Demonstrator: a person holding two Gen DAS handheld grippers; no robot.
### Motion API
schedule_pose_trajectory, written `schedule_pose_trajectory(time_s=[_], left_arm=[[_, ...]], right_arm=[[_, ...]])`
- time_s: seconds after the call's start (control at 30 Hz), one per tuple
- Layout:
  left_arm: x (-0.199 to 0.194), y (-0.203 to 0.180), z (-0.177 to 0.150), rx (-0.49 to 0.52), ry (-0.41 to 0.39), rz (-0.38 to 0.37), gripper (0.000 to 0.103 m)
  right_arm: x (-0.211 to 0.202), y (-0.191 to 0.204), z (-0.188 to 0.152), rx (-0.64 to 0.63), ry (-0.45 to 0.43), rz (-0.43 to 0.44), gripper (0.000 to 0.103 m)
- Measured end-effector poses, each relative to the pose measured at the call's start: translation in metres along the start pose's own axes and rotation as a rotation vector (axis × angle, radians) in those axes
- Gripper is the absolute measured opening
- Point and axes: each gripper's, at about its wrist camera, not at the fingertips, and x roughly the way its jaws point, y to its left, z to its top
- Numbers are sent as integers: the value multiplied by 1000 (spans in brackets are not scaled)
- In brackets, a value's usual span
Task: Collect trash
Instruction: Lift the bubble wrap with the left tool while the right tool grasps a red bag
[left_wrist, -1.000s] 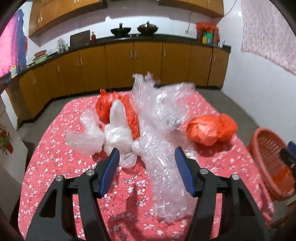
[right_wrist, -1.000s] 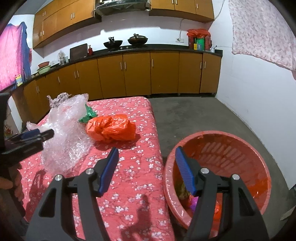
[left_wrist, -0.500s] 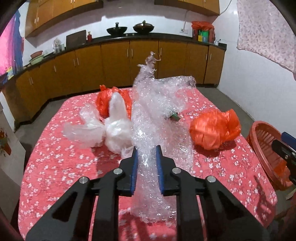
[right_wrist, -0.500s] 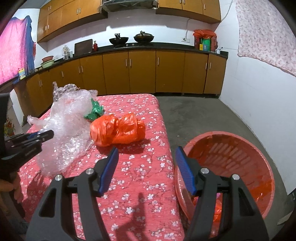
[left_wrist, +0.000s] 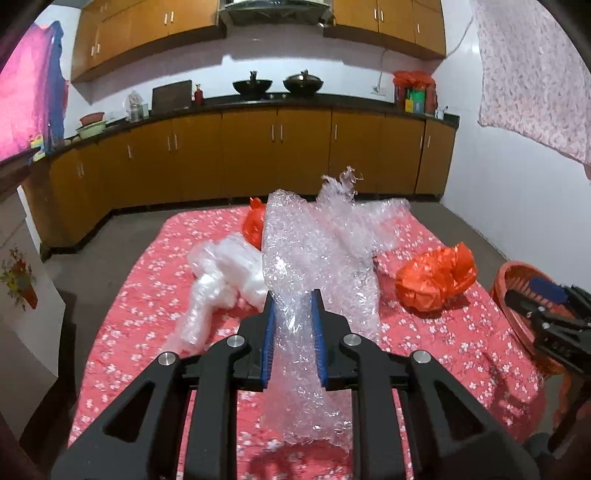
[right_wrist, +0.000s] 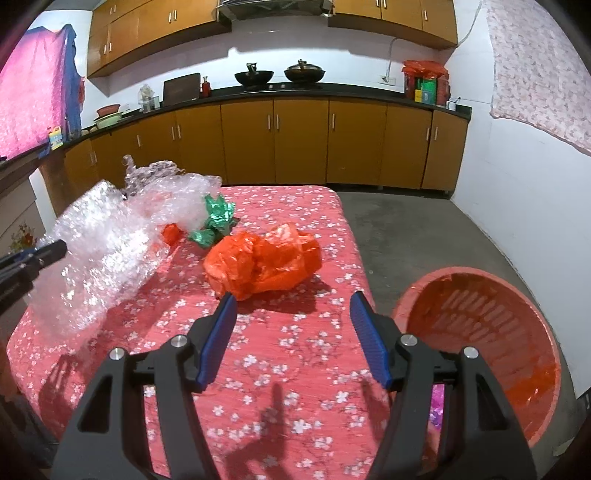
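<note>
1. The left gripper (left_wrist: 293, 325) points forward over the near part of the table (left_wrist: 140, 306), its jaws pinching a long strip of bubble wrap (left_wrist: 314, 266).
2. The bubble wrap rises above the blue pads and hangs below them toward the floral cloth; in the right wrist view it reads as a raised, blurred mass (right_wrist: 110, 243) at the table's left side.
3. The right gripper (right_wrist: 293, 332) hovers level over the table's near right edge, jaws spread wide and holding nothing.
4. Just ahead of its pads lies an orange plastic bag (right_wrist: 262, 266), resting on the cloth.
5. A green wrapper (right_wrist: 216, 219) sits behind that bag, beside the bubble wrap.
6. White plastic bags (left_wrist: 221, 280) lie left of the bubble wrap.
7. A red basket (right_wrist: 476, 295) stands on the floor, just right of the table.
</note>
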Motion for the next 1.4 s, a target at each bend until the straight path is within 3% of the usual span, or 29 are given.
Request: schedule_pose_trajectory(time_s=[0.43, 0.77, 0.87, 1.3, 1.4], left_arm=[[-12, 26, 15, -50, -84, 64, 18], [-13, 46, 22, -64, -122, 120, 18], [-9, 50, 22, -75, -130, 128, 18], [6, 58, 16, -118, -125, 129, 18], [7, 62, 15, -128, -121, 126, 18]], right_arm=[[10, 20, 13, 17, -14, 14, 63], [49, 27, 30, 51, -41, -69, 93], [66, 28, 35, 65, -24, -91, 96], [119, 47, 42, 26, 89, -92, 97], [122, 48, 42, 18, 96, -77, 84]])
